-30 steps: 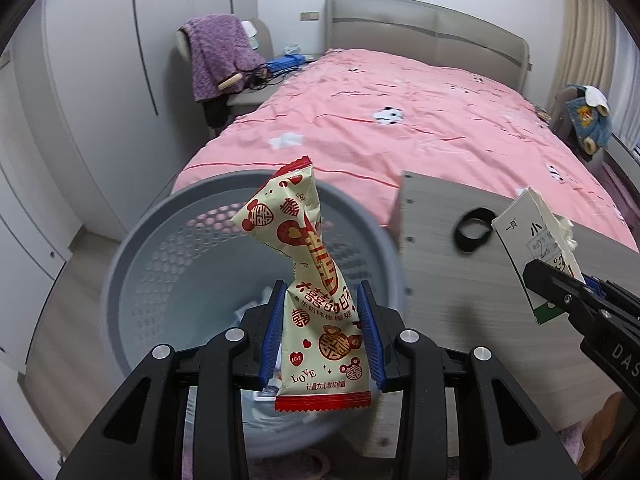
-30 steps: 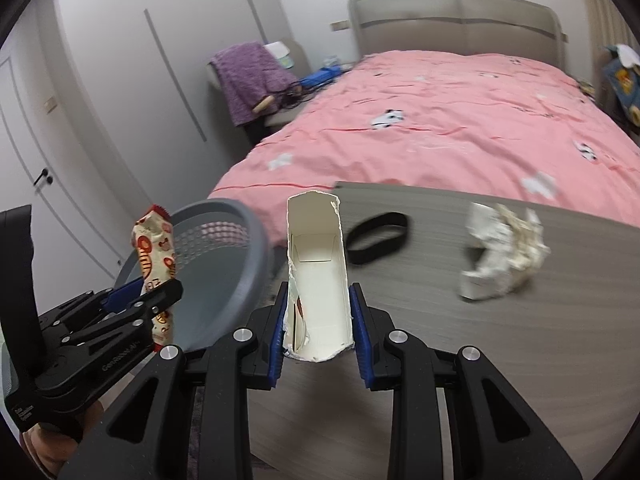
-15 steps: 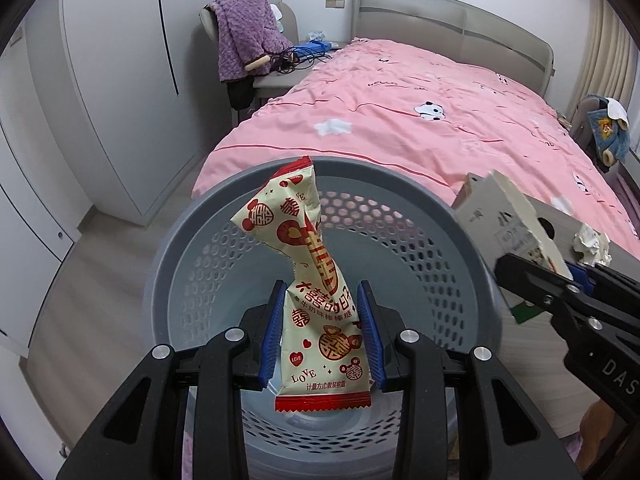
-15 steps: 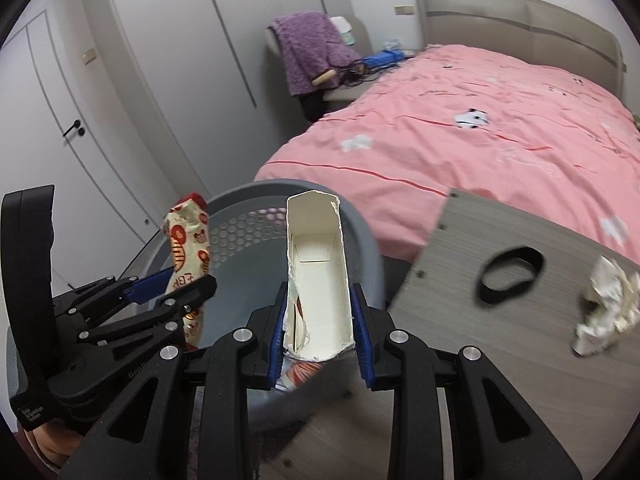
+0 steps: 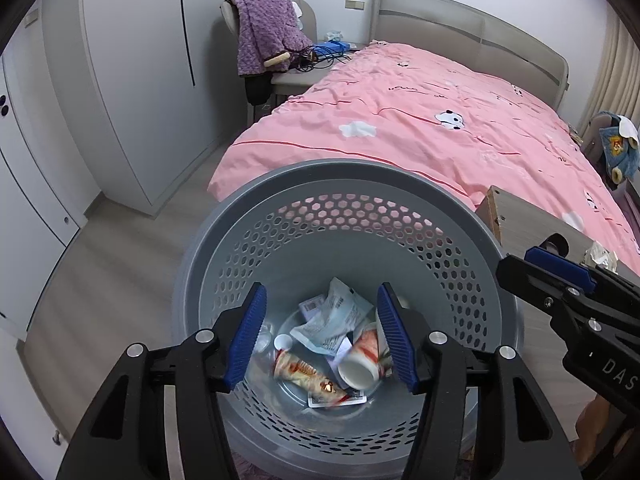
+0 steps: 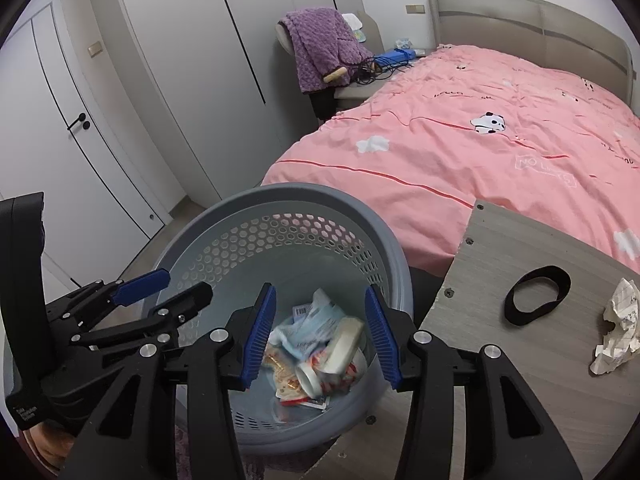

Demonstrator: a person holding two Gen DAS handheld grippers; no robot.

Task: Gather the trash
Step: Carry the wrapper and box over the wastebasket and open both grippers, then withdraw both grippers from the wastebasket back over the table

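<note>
A grey perforated bin [image 5: 344, 168] [image 6: 304, 190] stands on the floor under both grippers. My left gripper [image 5: 320, 300] hangs over its mouth, its jaws opening with nothing between them. The red-and-cream snack packet [image 5: 308, 376] lies at the bottom among other trash. My right gripper [image 6: 320, 300] is also above the bin, jaws opening and empty. The white carton [image 6: 344, 342] rests on the trash below it. Each gripper shows in the other's view: the right gripper [image 5: 540, 268], the left gripper [image 6: 182, 286]. A crumpled paper [image 6: 618, 332] [image 5: 600, 254] lies on the grey table [image 6: 520, 380].
A black ring [image 6: 536, 300] lies on the table beside the paper. The pink bed [image 5: 420, 120] fills the space behind the bin. White wardrobe doors [image 5: 132, 80] line the left, and a chair with a purple blanket [image 5: 264, 32] stands by the bed head.
Both grippers swung left over the bin and opened. The snack packet and the carton left the jaws and now lie in the bin.
</note>
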